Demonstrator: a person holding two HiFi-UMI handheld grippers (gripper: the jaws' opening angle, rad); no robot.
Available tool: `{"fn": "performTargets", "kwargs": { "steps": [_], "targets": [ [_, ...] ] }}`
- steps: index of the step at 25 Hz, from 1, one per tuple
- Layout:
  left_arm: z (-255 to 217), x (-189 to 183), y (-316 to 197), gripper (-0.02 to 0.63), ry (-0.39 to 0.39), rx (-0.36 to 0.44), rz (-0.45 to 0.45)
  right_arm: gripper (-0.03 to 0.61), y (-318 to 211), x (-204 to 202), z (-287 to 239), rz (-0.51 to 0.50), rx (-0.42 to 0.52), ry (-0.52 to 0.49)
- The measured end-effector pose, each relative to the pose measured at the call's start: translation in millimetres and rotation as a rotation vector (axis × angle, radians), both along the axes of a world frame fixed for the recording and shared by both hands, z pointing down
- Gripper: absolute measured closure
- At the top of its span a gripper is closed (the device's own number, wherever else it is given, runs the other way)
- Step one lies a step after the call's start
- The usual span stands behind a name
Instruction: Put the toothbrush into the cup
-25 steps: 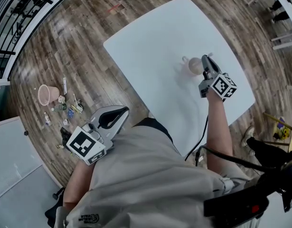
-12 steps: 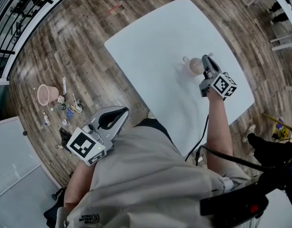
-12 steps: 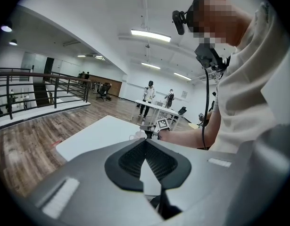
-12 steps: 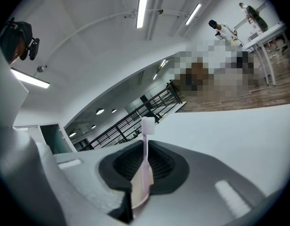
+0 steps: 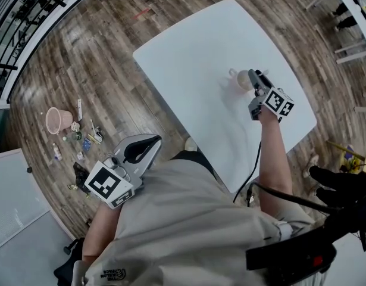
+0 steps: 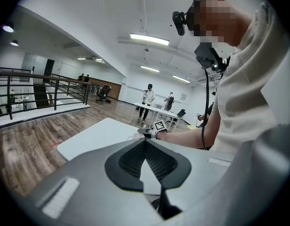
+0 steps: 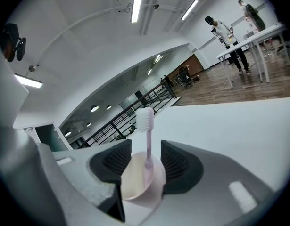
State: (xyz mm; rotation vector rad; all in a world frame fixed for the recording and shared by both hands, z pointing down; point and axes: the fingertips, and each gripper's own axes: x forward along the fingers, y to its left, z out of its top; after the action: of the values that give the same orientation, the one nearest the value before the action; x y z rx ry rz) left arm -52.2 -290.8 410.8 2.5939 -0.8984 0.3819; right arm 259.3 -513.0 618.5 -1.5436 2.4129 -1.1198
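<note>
Seen from the head, the right tool (image 5: 253,75) is at the cup (image 5: 241,82) on the white counter (image 5: 194,52); the left tool (image 5: 155,139) hangs off the counter's edge; in the left gripper view its pads are pressed together, empty; in the right gripper view the jaws are spreading, clear of the cup, with the toothbrush (image 7: 147,131) upright inside it.

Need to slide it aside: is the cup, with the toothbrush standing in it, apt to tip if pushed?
Probably tippy: the cup looks small and light, and the toothbrush stands tall above its rim. A low push would likely slide it on the smooth white table.
</note>
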Motion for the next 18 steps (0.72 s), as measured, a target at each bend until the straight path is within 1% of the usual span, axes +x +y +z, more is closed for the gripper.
{"fn": "performTargets", "kwargs": {
  "steps": [1,4,7,10,14,18],
  "targets": [
    [-1.6,-0.2,1.6,0.609,0.002,0.004,0.002,0.385,1.7,1.8,1.3,0.006,-0.010,0.006],
    [-6.7,-2.1,7.1,0.609,0.012,0.014,0.012,0.365,9.4,8.1,3.1,0.034,-0.035,0.026],
    [-7.9,-8.4,17.3,0.609,0.022,0.025,0.023,0.333,27.2,11.6,7.4,0.063,-0.064,0.067],
    [-12.8,-19.0,28.6,0.609,0.027,0.038,0.041,0.331,50.7,5.5,5.1,0.076,-0.088,0.090],
    [-20.9,-28.2,45.2,0.609,0.040,0.065,0.076,0.331,89.9,-5.7,-8.0,0.085,-0.091,0.117],
    [-29.3,-40.9,67.2,0.609,0.046,0.111,0.109,0.331,134.9,-26.6,-27.3,0.078,-0.068,0.175]
  ]
}}
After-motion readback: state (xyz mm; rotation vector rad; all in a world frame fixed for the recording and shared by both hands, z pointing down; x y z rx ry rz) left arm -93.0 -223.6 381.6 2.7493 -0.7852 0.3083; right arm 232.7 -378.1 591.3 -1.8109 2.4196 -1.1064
